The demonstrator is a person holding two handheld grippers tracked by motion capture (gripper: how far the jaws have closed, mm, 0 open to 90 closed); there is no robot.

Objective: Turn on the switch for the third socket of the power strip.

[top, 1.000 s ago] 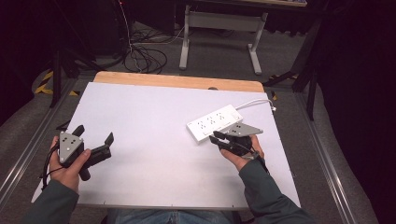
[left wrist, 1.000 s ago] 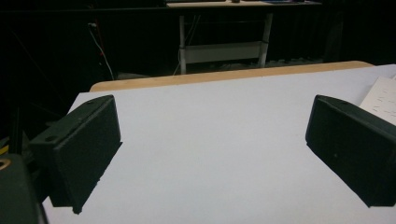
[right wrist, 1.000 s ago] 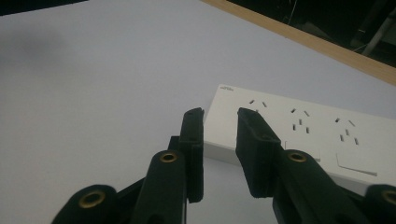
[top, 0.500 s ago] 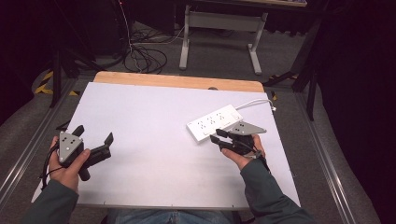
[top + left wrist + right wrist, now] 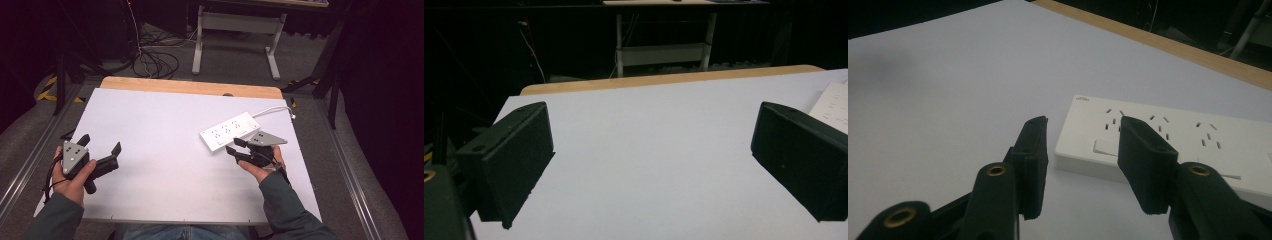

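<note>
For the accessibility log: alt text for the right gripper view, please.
The right gripper, its black jaws partly open and empty, points at the near edge of a white power strip lying on a white table, whose wooden edge runs along the far side.

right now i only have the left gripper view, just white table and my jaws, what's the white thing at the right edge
Observer: A power strip, lying flat on the table.
Operator: where's the right gripper
Observer: The right gripper is just short of the strip's near end, jaws partly open, nothing between them.
Operator: is the strip plugged in
Observer: Its cord runs off toward the table's far right edge; where it ends I cannot tell.
</note>
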